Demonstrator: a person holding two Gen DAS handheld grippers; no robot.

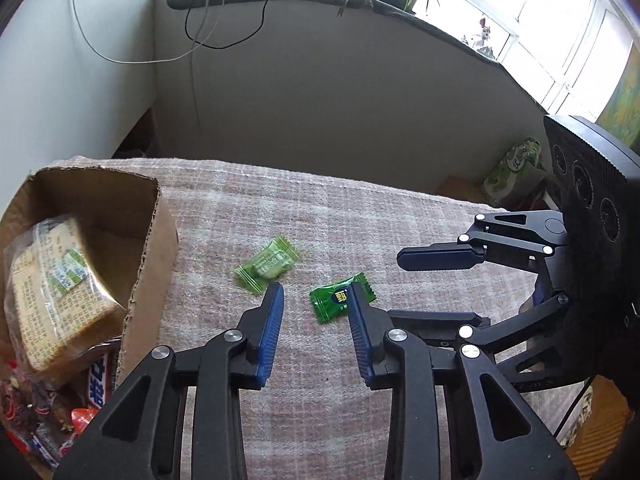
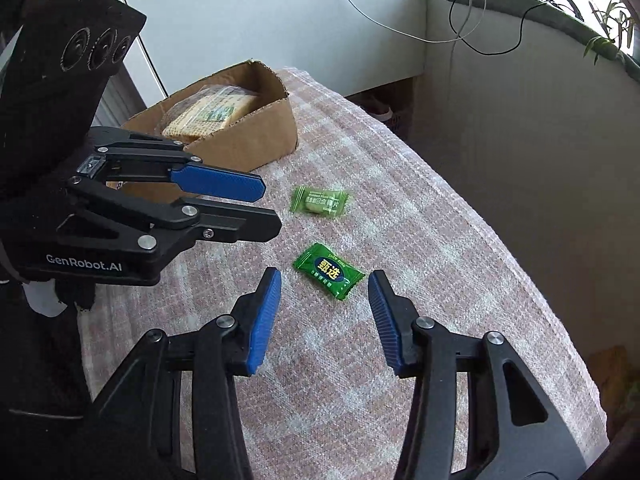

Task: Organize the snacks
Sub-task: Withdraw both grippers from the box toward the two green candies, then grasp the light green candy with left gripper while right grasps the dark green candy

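Your right hand-held gripper [image 2: 325,276] is spread around the dark green candy [image 2: 329,271], pads clear of it, lined up for a pinch. Your left hand-held gripper [image 1: 316,292], spread and empty, has the pale green candy [image 1: 267,266] just ahead-left. Only its view shows snacks heaped in the cardboard box [image 1: 150,256].

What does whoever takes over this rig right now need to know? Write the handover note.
Left tongs: open, empty, over the cloth between the two candies.
Right tongs: open, empty, straddling the dark green candy, pads not touching it.
Pale green candy: loose on the cloth, nearer the box.
Cardboard box: at the table's corner, already holding a wrapped cracker pack and other snacks.
Left: both candies go into the box.
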